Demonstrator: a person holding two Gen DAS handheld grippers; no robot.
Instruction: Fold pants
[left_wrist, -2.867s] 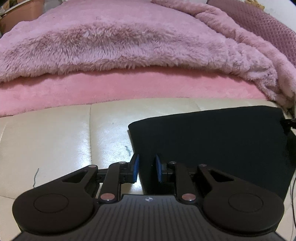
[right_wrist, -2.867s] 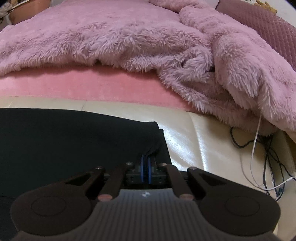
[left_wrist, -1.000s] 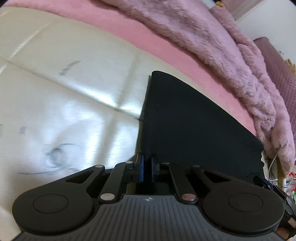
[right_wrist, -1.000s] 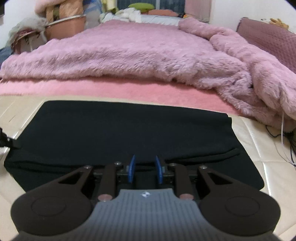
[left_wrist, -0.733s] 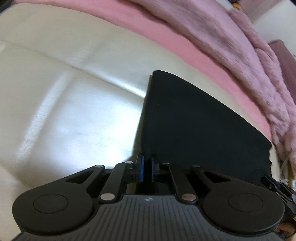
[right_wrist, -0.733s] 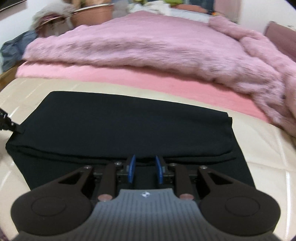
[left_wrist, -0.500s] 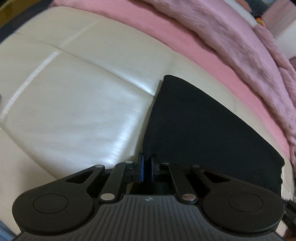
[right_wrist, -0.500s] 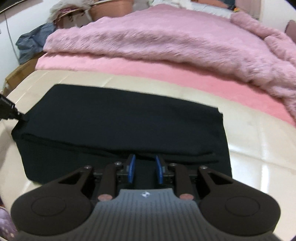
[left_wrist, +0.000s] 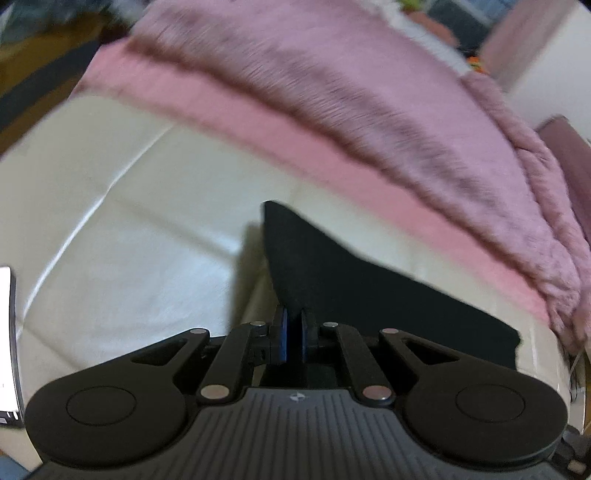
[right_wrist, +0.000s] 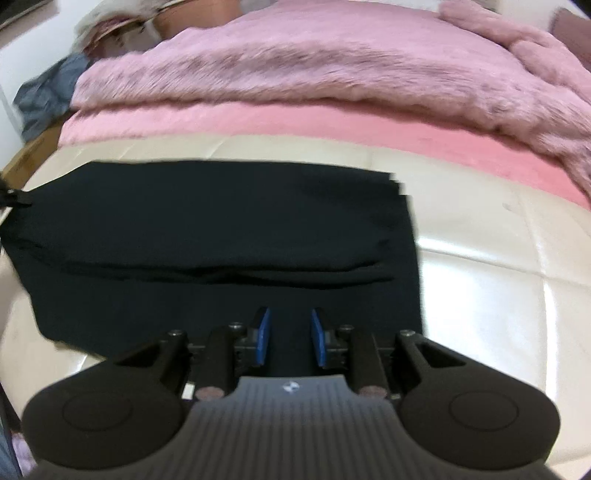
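Two big surfaces frame what I'm working on: a cream padded bench (right_wrist: 498, 295) under the cloth and, beyond it, a bed (right_wrist: 332, 125) with a pink sheet and a fluffy pink blanket (right_wrist: 332, 55) heaped over it. On the bench lie the black pants (right_wrist: 221, 221), already doubled into a wide flat rectangle with an upper layer whose edge runs across the near side and a lower layer peeking out below it. I judge the step in hand to be the next fold, carrying the left end over toward the right. My left gripper (left_wrist: 293, 338) has its blue pads nearly together, and the dark cloth runs right up between them, so I take it to be pinching the left edge of the pants (left_wrist: 351, 280); in the left wrist view that end looks raised off the bench, casting a shadow on the cream padding. My right gripper (right_wrist: 290, 341) hangs over the near edge with its pads spread apart and nothing between them. To do this well I'd keep the left pinch firm on all layers, since a dropped lower layer would spoil the stack, and lift only enough to clear the cloth. I'd bring the free right gripper down to pin or grip the near edge, so the pile doesn't slide on the slick padding.
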